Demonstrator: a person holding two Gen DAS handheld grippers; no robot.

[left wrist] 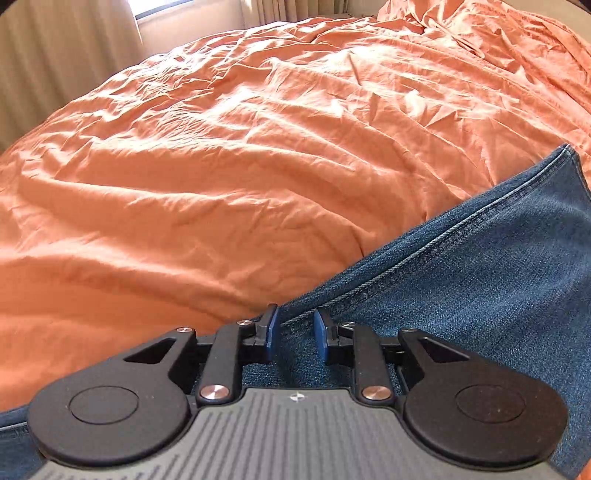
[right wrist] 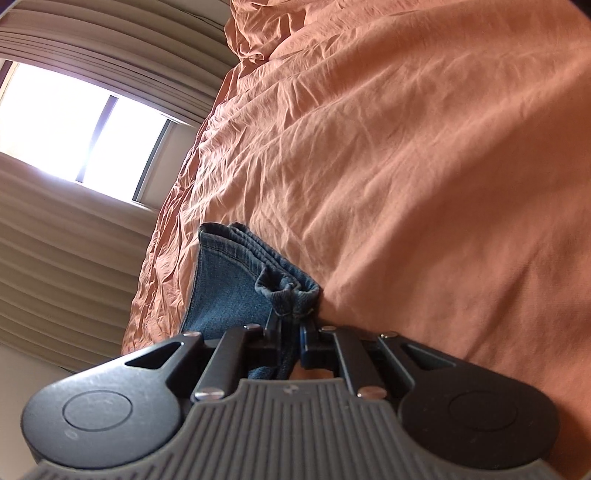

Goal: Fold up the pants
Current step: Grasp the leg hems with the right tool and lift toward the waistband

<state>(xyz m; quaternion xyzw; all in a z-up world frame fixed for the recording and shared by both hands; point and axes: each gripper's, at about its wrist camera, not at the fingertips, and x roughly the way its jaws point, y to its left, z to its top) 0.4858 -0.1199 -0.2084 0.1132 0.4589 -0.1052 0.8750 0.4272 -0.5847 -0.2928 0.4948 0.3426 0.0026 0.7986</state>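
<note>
Ribbed grey housing fills the bottom of both views, and no brand, label or readable writing shows on it, only a small cross-shaped mark at its top centre in the left wrist view. At the upper left of that view, beige curtains [left wrist: 55,66] hang beside a sliver of bright window [left wrist: 184,7], and a wrinkled orange bedspread [left wrist: 221,166] covers the middle and the whole upper right of the frame. Low in the centre, the left gripper [left wrist: 295,334] has its blue-padded fingers [left wrist: 272,328] parted, with the stitched edge of the blue denim pants [left wrist: 498,288] lying in the gap between them; whether the pads touch the cloth cannot be told. The pants spread flat on the bedspread across the lower right of that frame, a double-stitched seam running diagonally up toward the right edge. In the right wrist view, pleated curtains [right wrist: 74,258] and a bright window [right wrist: 85,129] occupy the left side, and the orange bedspread [right wrist: 406,166] takes the centre and right. At bottom centre, the right gripper [right wrist: 290,338] is clamped on a bunched fold of the pants [right wrist: 229,288], whose layered hems stand up from the bedspread just above the fingers, hiding the bedding behind them.
</note>
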